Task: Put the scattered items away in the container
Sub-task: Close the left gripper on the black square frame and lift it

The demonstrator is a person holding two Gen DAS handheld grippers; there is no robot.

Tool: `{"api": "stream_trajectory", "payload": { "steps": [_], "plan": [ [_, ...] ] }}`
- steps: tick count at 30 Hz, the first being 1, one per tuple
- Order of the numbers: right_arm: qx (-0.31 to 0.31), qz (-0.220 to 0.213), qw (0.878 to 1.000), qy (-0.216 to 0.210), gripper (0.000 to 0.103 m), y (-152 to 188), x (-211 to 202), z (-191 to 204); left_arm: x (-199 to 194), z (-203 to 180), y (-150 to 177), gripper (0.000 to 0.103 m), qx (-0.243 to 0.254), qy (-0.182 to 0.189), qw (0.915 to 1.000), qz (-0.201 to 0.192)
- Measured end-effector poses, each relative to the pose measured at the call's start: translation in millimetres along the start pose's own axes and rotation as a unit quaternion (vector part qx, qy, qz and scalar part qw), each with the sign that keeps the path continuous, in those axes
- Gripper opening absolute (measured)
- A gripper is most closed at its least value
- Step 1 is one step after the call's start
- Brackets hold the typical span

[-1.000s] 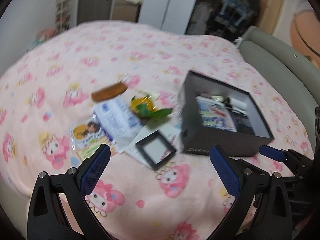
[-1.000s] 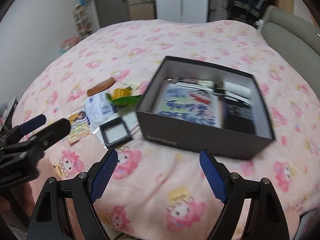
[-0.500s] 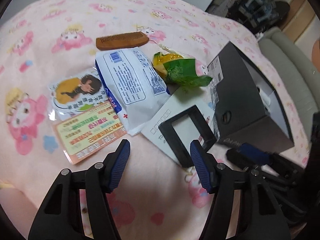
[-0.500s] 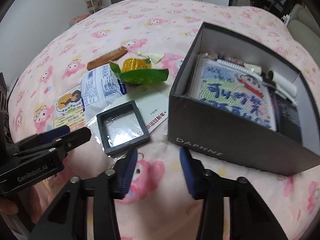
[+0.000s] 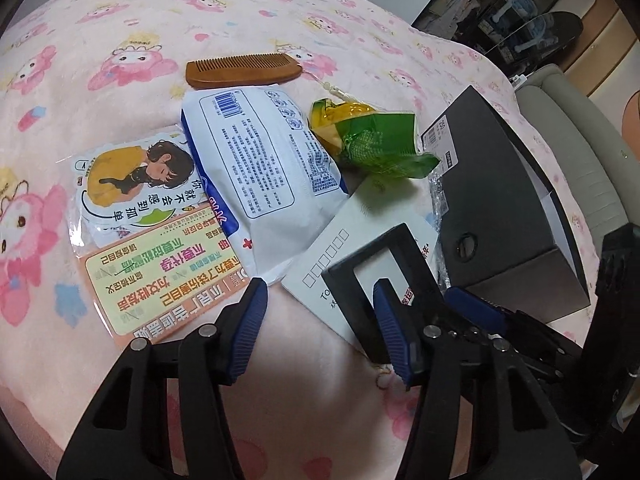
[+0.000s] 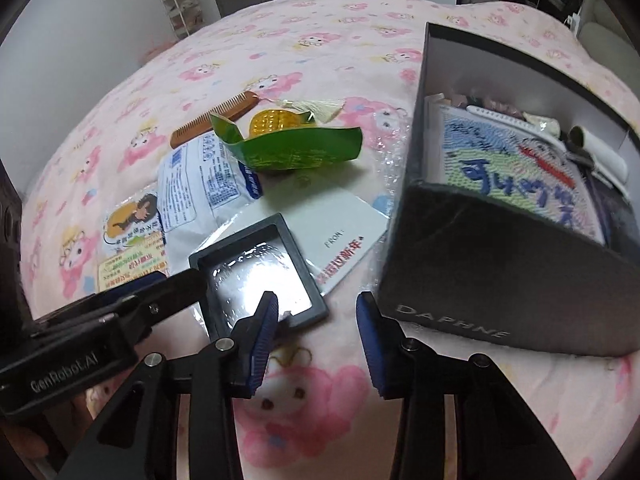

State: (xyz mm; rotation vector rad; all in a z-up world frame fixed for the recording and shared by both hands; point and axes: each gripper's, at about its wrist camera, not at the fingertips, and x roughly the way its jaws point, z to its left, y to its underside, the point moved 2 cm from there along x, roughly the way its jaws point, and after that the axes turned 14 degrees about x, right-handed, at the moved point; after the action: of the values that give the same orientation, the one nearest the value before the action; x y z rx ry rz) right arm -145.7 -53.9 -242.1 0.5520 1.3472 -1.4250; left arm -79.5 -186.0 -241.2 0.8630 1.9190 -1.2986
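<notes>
Bed: a pink blanket (image 5: 132, 28) printed with cartoon figures carries everything.
Box: a black cardboard box (image 6: 492, 280) marked DAPHNE fills the right of the right wrist view; a knitted blue-lettered pouch (image 6: 516, 176) and white tubes lie inside it.
Black frame case: the square black case (image 6: 260, 272) with a clear film window lies low centre, on top of a white envelope (image 6: 340, 220).
Left gripper: the left gripper (image 5: 320, 320) has its jaws half apart after just closing; its right pad sits over the case's near edge and its left pad over bare blanket beside the orange card (image 5: 160, 272). Nothing is pinched.
Right gripper: the right gripper (image 6: 316, 336) stands at a narrow gap with only blanket between the pads; its left pad overlaps the case's near corner, its right pad is just beside the box front.
Other items: a wooden comb (image 5: 244, 70) at upper centre, a white-and-blue pouch (image 5: 260, 160) below it, a green and yellow snack wrapper (image 5: 368, 144) to the right, a cartoon sticker (image 5: 132, 172) at left.
</notes>
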Motion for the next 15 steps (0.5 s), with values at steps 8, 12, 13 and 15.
{"api": "stream_trajectory", "payload": {
  "steps": [8,12,13,15],
  "plan": [
    [-0.002,0.023,0.998,-0.055,0.019,9.5,-4.5,11.1,-3.7,-6.7,1.9,0.034,0.031,-0.029,0.9991,-0.005],
    [-0.002,0.035,0.997,-0.064,0.019,21.2,-13.6,13.9,-5.2,-8.6,2.9,0.037,0.032,-0.026,0.9991,-0.008],
    [0.0,0.044,0.997,-0.065,0.019,24.6,-14.5,13.0,-5.5,-8.9,3.1,0.037,0.031,-0.025,0.9992,-0.009],
    [0.004,0.067,0.995,-0.067,0.019,31.9,-15.1,11.9,-10.8,-9.9,2.1,0.036,0.034,-0.034,0.9987,-0.019]
  ]
}}
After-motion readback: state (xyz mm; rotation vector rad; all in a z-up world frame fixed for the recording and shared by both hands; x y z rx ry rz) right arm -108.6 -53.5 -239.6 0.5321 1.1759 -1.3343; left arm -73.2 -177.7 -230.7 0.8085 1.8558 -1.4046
